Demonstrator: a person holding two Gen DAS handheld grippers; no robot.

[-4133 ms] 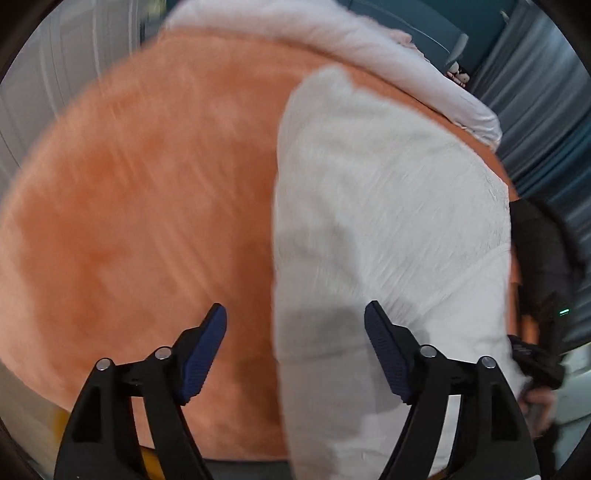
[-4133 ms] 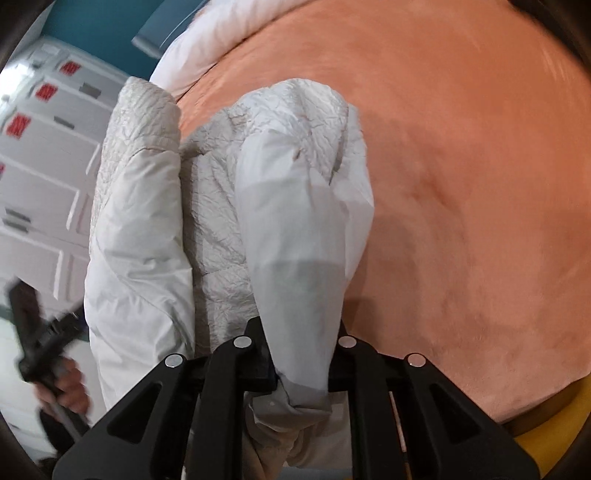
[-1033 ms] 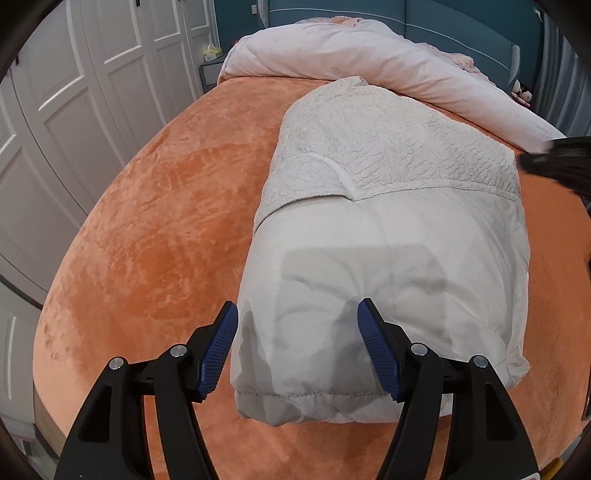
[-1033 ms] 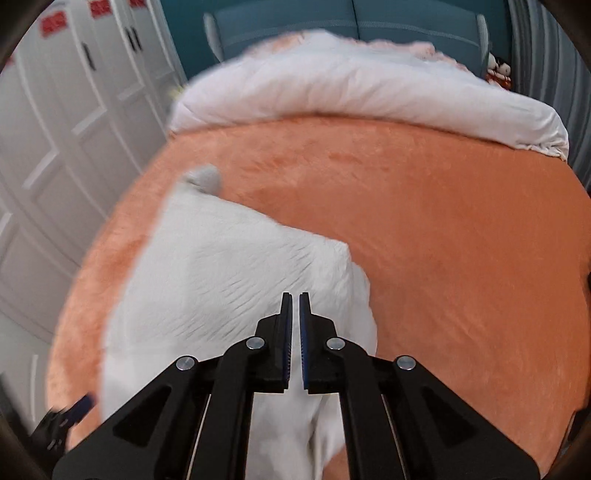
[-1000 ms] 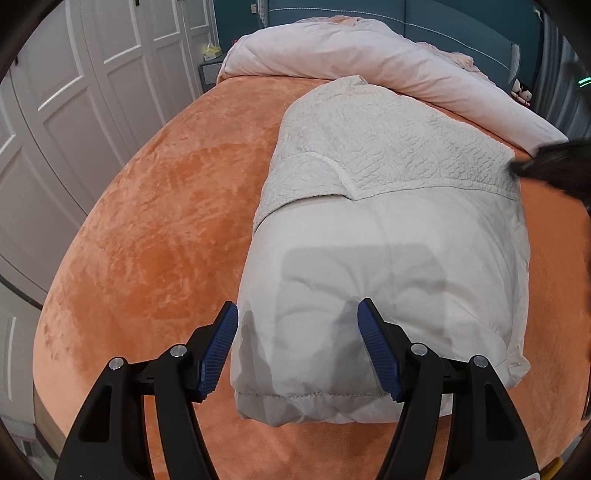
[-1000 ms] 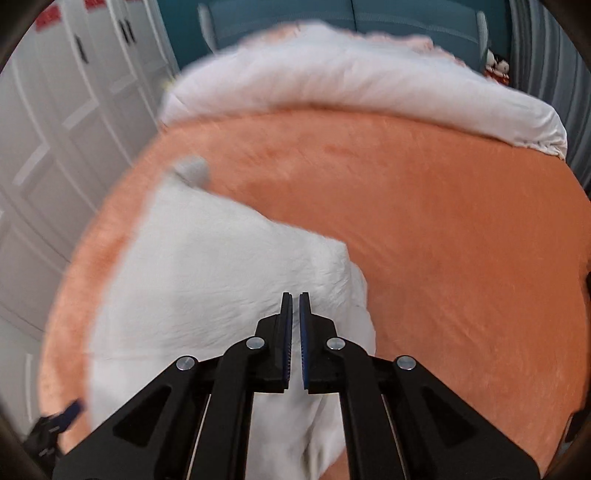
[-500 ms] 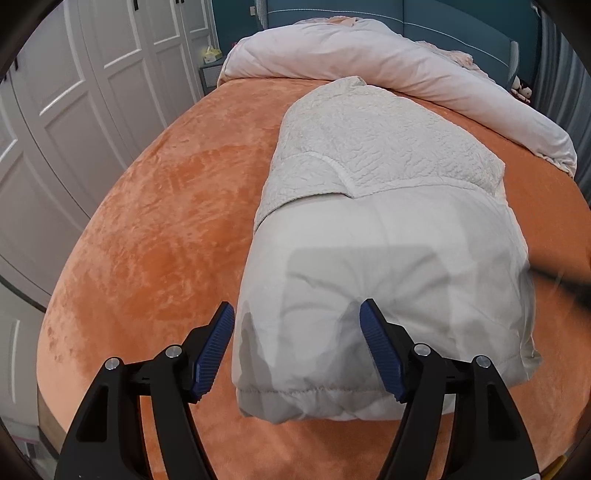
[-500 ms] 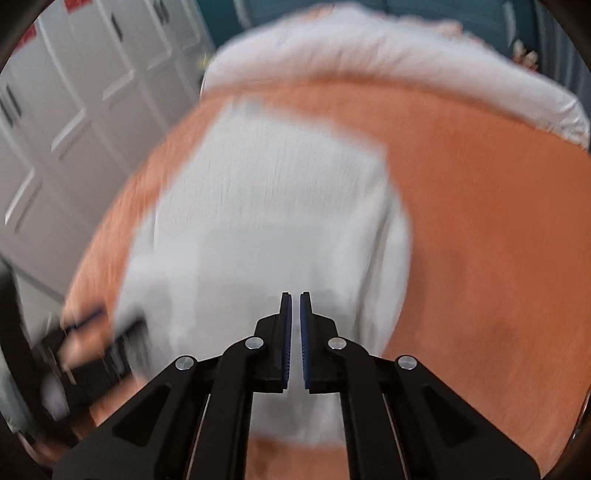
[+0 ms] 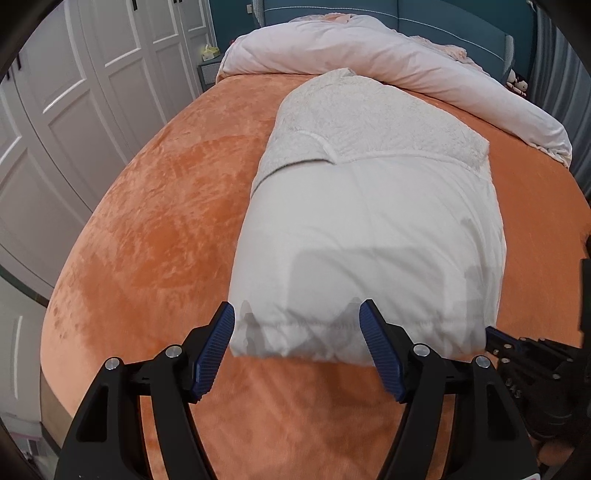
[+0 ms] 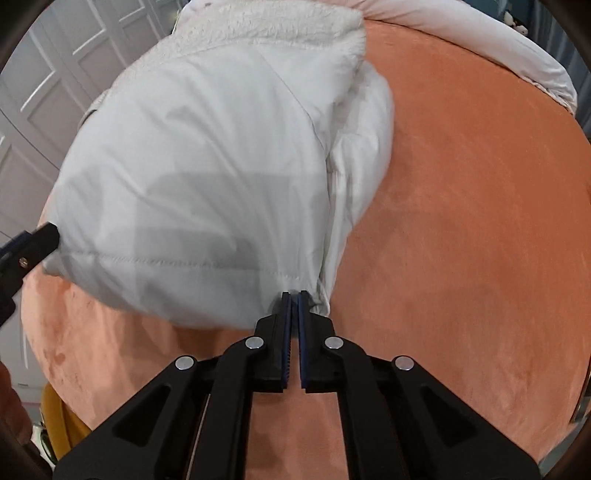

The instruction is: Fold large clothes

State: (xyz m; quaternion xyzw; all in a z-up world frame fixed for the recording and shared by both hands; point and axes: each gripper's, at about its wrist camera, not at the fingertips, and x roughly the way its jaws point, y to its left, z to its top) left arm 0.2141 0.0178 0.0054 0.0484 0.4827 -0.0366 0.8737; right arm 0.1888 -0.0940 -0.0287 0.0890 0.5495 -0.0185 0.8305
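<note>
Jaws of the left gripper (image 9: 297, 345) stand wide apart with blue ribbed pads (image 9: 214, 350) facing each other; nothing is clamped between them. They hover just above the near hem of the folded white jacket (image 9: 369, 229), which shows in the gap between the fingers. Jaws of the right gripper (image 10: 292, 295) are drawn together until only a thin slit remains, and their tips meet the jacket's (image 10: 192, 177) near right corner by a gathered cuff; whether any fabric is pinched in the slit cannot be told.

Jacket: a padded white garment folded into a compact bundle, smooth shell toward the grippers and fleecy cream lining (image 9: 369, 118) exposed on the far half. A stitched hem runs along its near edge. It lies on the orange plush bedspread (image 9: 159, 229), roughly along the middle of the bed.

Beyond the jacket, a rolled pale pink duvet (image 9: 388, 62) lies across the head of the bed, touching or nearly touching the fleecy end. Behind it stands a teal headboard (image 9: 443, 33). White panelled wardrobe doors (image 9: 74, 92) line the left side of the room. In the left wrist view the right gripper's black frame (image 9: 532, 354) enters at the lower right, beside the jacket's corner.
</note>
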